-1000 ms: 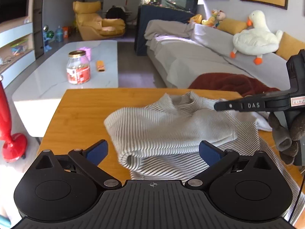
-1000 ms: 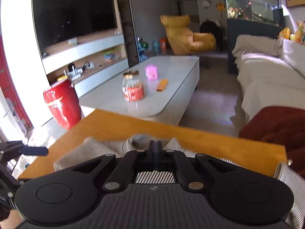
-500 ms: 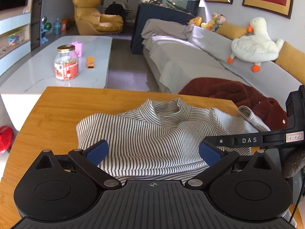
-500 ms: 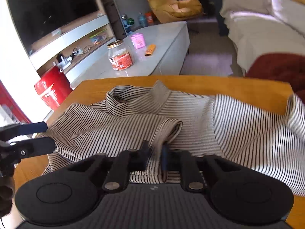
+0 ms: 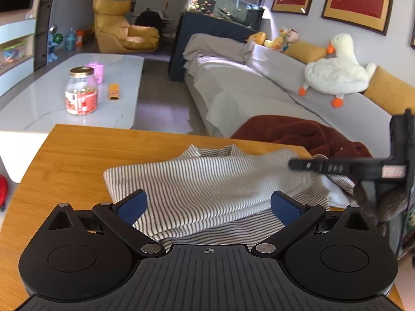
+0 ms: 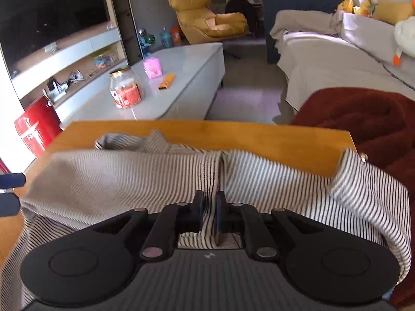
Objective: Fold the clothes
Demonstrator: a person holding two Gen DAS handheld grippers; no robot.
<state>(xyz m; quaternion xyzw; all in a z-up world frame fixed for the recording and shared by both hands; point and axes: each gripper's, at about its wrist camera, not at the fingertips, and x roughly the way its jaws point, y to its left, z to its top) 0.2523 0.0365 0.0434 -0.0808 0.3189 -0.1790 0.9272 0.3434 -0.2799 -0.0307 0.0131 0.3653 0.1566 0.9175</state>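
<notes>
Striped shirt (image 5: 207,181) lies on the counter (image 5: 72,155) between the left gripper (image 5: 207,204) fingers — spread wide; right gripper (image 6: 209,207) fingers — nearly closed — seemingly pinch its fabric.

Little can be read. In the left wrist view the right gripper's (image 5: 298,164) finger, reaching in from the right, carries white letters, blurred past reading, and a small white sticker farther right along it is also illegible. The far right framed red hanging (image 5: 359,0) shows a large gold character, cut by the top edge. The jar (image 5: 81,90) on the far left white table has a red and white label whose print is too small to read.
</notes>
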